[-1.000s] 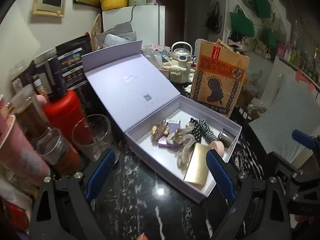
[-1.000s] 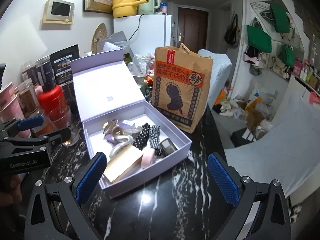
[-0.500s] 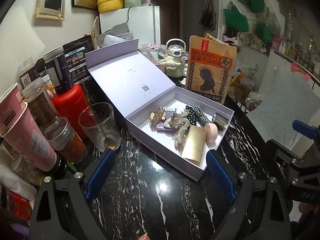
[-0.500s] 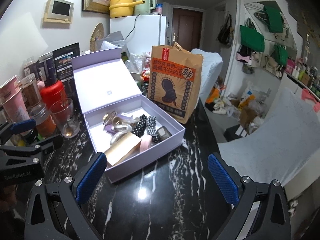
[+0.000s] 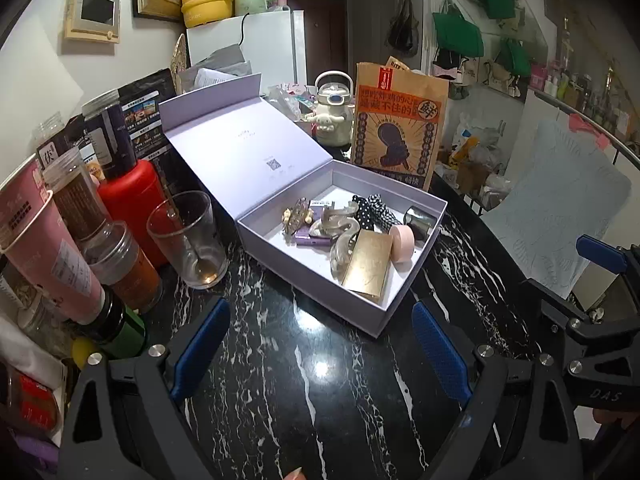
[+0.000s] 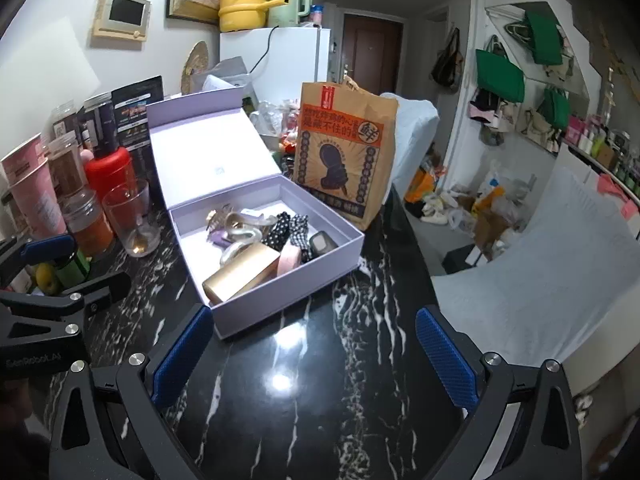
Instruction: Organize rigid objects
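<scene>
Far left of the black marble desk (image 5: 320,368): a pink paper cup (image 5: 44,248), brown spice jars (image 5: 120,268), a red bottle (image 5: 132,208) and an empty drinking glass (image 5: 188,236) with a spoon in it, packed close together.

Centre: a lilac box (image 5: 304,268) stands on the desk, its hinged lid (image 5: 240,152) folded back and leaning open. Inside the tray, from the left: a gold hair clip (image 5: 297,218), a purple card (image 5: 312,238), a clear claw clip (image 5: 340,240), a flat gold case (image 5: 368,266) tilted against the near wall, a pink roll (image 5: 402,243), a black-and-white dotted scrunchie (image 5: 370,210), and a small dark metal piece (image 5: 418,220) in the far right corner.

Behind the box, right: a brown paper bag (image 6: 344,160) standing upright, just beside the box's far corner.

Left gripper (image 5: 320,350): fingers released, spread wide, nothing between them, held over bare desk short of the box. Right gripper (image 6: 314,356): fingers likewise spread and empty, near the box's front corner, not touching it.
</scene>
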The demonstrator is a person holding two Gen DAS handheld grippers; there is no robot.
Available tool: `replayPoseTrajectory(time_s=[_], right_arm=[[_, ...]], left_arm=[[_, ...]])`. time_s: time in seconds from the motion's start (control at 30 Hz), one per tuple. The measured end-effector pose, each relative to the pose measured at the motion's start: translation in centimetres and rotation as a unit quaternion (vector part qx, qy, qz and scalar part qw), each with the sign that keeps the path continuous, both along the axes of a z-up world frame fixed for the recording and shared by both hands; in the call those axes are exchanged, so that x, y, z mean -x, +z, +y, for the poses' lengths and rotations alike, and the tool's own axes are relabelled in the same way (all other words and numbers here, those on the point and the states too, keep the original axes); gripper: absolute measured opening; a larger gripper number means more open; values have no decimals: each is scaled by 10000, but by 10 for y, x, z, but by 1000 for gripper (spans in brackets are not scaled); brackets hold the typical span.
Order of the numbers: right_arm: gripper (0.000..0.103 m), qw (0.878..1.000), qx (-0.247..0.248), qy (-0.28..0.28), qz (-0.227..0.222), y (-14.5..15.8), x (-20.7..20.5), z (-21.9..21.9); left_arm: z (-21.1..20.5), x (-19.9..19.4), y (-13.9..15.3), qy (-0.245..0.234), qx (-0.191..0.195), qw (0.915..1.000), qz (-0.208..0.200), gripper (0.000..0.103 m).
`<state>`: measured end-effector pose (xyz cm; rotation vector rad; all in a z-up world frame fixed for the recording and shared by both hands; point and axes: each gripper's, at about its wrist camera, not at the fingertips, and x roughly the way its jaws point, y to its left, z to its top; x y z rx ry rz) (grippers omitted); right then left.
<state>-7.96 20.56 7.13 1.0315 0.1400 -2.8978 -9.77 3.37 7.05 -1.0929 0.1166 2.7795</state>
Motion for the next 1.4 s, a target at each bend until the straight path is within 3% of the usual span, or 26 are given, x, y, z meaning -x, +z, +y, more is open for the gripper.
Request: replayPoseTrajectory(time_s=[1.4], right_arm=[[103, 9998, -181, 11, 34, 1, -18, -7]], left_arm=[[-1, -15, 1, -192, 151, 9997, 63, 93]])
